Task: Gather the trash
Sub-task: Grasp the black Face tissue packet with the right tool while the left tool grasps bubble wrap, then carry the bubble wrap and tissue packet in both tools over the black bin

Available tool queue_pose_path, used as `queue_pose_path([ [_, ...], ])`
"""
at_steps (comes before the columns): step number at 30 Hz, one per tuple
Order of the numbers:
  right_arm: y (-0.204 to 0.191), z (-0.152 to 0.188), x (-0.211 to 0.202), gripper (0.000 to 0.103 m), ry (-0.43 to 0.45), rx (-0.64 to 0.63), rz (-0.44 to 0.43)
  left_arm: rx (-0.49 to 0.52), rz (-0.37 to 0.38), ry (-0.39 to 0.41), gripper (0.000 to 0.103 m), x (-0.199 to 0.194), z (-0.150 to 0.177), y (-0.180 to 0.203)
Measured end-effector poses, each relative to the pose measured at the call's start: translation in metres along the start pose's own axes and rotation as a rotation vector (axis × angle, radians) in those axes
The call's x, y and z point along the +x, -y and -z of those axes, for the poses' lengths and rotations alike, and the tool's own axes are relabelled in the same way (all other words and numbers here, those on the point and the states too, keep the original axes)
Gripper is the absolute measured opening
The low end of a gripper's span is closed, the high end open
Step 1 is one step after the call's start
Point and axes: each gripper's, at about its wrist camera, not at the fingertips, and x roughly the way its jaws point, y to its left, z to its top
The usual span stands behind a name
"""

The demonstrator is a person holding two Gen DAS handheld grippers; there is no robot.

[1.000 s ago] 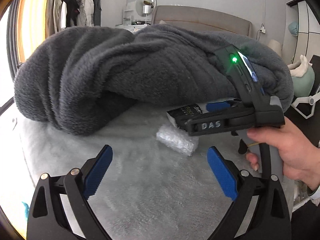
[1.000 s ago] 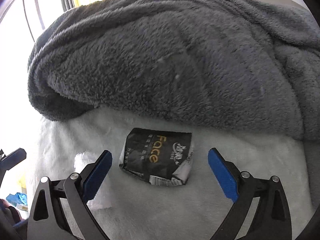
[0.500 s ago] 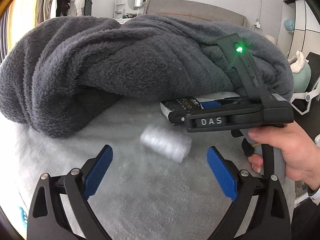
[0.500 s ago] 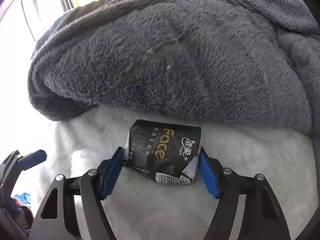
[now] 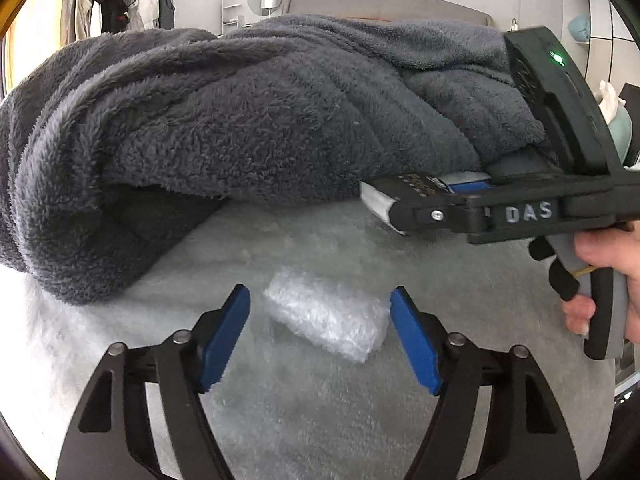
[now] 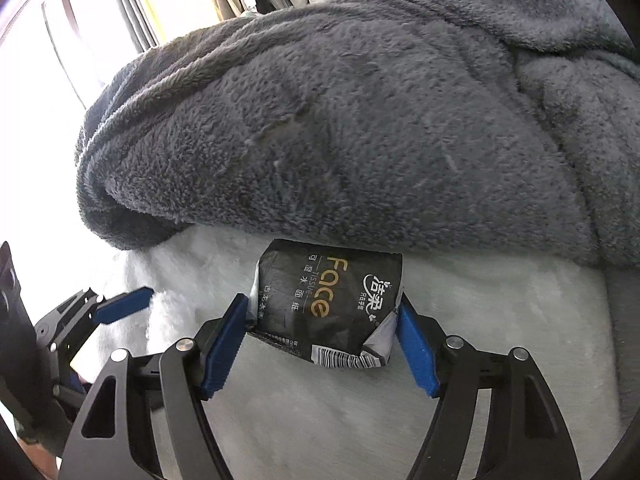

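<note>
Item: our right gripper [image 6: 320, 334] now clamps the tissue pack [image 6: 332, 308]; our left gripper [image 5: 320, 326], just closing, brackets the plastic wad [image 5: 326, 326] ungripped.

Since a second ago the right gripper [image 6: 320, 328] has clamped its blue pads onto the crumpled black "Face" tissue packet [image 6: 328, 308], while the left gripper [image 5: 320, 336] has just been closing around the clear bubble-wrap wad [image 5: 326, 322], its left pad still apart.

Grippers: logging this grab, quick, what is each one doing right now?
Left gripper: fingers just closing around the bubble wrap wad, a gap on one side, not gripped yet.
Right gripper: shut on the black tissue pack.
</note>
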Motion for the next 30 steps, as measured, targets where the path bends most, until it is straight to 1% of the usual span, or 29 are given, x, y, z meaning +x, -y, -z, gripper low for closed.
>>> queue_pose_path([
  [1, 0.01, 0.001, -0.006, 0.073, -0.001, 0.003, -0.003, -0.001, 0.0, -0.006, 0.069, 0.003, 0.0, 0.0],
  [2, 0.017, 0.001, -0.009, 0.073, -0.002, 0.005, -0.007, 0.0, 0.002, -0.014, 0.068, 0.005, 0.0, 0.001],
  [5, 0.023, 0.011, -0.019, 0.073, -0.003, -0.008, -0.008, 0.005, -0.006, -0.017, 0.067, 0.006, -0.001, 0.003],
  [9, 0.034, 0.012, -0.031, 0.073, 0.006, -0.016, -0.004, 0.005, -0.012, -0.002, 0.064, 0.004, -0.006, 0.005],
  [10, 0.029, 0.012, -0.028, 0.073, 0.006, -0.018, -0.003, 0.01, -0.03, 0.002, 0.064, 0.002, -0.007, 0.007],
  [12, 0.031, 0.016, -0.036, 0.073, 0.007, -0.026, 0.0, 0.02, -0.048, 0.012, 0.064, -0.003, -0.009, 0.013],
  [17, 0.027, 0.018, -0.06, 0.073, 0.039, -0.054, 0.031, -0.026, -0.041, 0.062, 0.063, -0.021, -0.014, 0.032],
  [20, 0.033, 0.027, -0.084, 0.073, 0.06, -0.056, 0.047, -0.016, -0.064, 0.064, 0.063, -0.025, -0.014, 0.051],
  [24, 0.036, 0.038, -0.11, 0.073, 0.077, -0.041, 0.049, 0.003, -0.073, 0.057, 0.063, -0.031, -0.014, 0.074],
  [26, 0.034, 0.042, -0.115, 0.073, 0.083, -0.031, 0.047, -0.003, -0.076, 0.06, 0.063, -0.037, -0.013, 0.08],
  [28, 0.033, 0.047, -0.118, 0.073, 0.089, -0.024, 0.049, -0.018, -0.096, 0.063, 0.063, -0.047, -0.008, 0.084],
  [30, 0.036, 0.051, -0.129, 0.073, 0.098, -0.019, 0.051, -0.028, -0.114, 0.065, 0.063, -0.053, -0.002, 0.088],
])
